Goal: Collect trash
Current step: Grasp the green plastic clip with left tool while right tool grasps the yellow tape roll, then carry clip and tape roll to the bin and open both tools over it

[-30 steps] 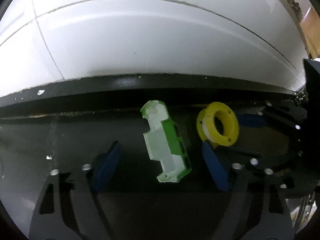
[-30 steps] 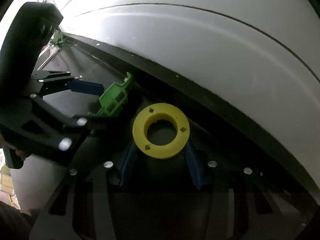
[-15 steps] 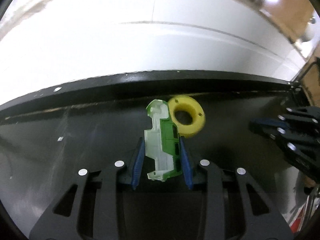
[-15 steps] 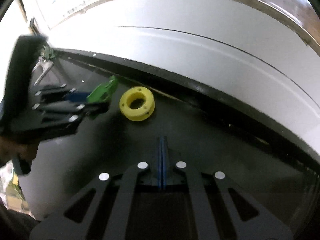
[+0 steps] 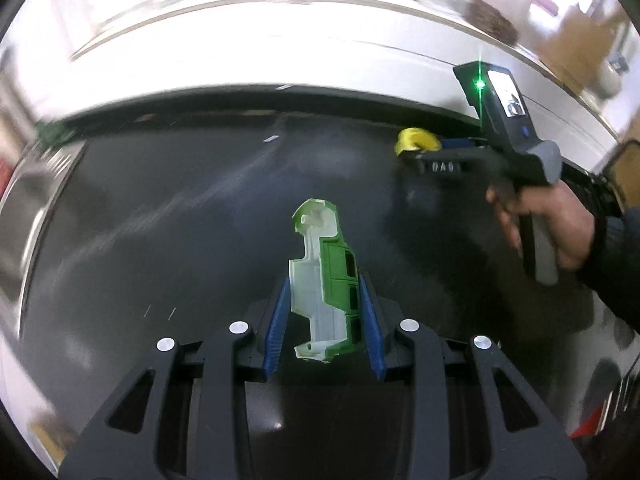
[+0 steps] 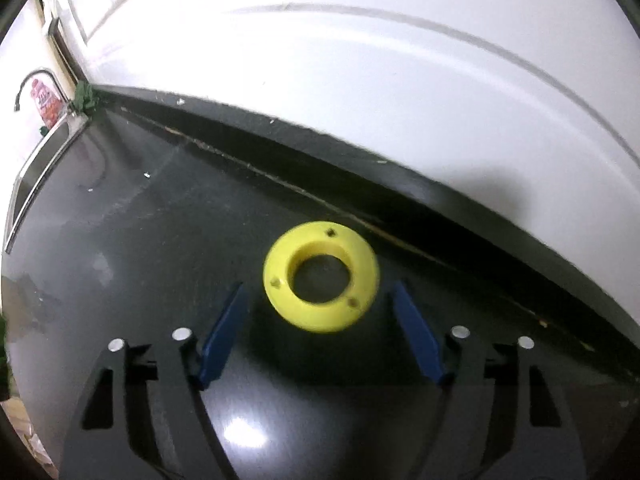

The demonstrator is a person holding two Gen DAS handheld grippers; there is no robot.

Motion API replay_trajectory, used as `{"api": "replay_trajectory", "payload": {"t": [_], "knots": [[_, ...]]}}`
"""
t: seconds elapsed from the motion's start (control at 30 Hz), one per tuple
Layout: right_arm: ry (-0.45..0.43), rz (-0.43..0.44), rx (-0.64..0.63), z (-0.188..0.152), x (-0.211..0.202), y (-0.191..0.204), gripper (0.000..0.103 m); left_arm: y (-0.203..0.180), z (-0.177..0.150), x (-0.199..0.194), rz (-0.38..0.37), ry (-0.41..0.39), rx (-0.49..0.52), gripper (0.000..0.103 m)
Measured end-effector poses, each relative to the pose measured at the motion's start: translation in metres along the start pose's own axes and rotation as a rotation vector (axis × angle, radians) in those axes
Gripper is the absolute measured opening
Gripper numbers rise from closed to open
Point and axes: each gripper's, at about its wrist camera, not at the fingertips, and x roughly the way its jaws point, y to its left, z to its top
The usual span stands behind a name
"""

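- Left gripper (image 5: 323, 320): blue fingers (image 5: 275, 336) clamped on the green-and-white plastic piece (image 5: 326, 284), which stands lengthwise between them, raised over the surface.
- Right gripper (image 6: 320, 332): fingers (image 6: 224, 332) apart and opening; the yellow ring (image 6: 320, 276) lies flat on the surface between the tips, touching neither.
- Surface (image 6: 160, 240): glossy black, flecked with pale crumbs, bordered at the far side by a dark upstand.
- Wall (image 6: 360, 100): white panels with thin seams, rising behind the upstand.
- Sink edge (image 6: 44, 152): metal rim at the surface's left end, with a pink bottle (image 6: 46, 100) beside it.
- Person's hand (image 5: 552, 220): grips the right gripper's handle, dark sleeve behind.
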Motion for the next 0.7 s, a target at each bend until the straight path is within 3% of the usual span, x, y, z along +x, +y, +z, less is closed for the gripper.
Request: {"api": "replay_trajectory", "payload": {"t": [0.1,0.23,0.47,0.7], "knots": [[0.009,0.018,0.005,0.002,0.000,0.011,0.054,0.011,-0.029,-0.023,0.044,0.004,-0.061,0.034],[0.000,0.008,0.014,-0.016,-0.035,0.012,0.054,0.010,-0.042,-0.027,0.066,-0.001,-0.097,0.034],[-0.021,-0.015,0.040,-0.086,-0.129,0.029,0.054,-0.019,-0.041,-0.016,0.052,-0.017,-0.044,0.034],[-0.039,-0.039,0.046,-0.141,-0.187,0.050,0.054,-0.043,-0.046,-0.011,0.005,-0.015,0.021,0.034]]}}
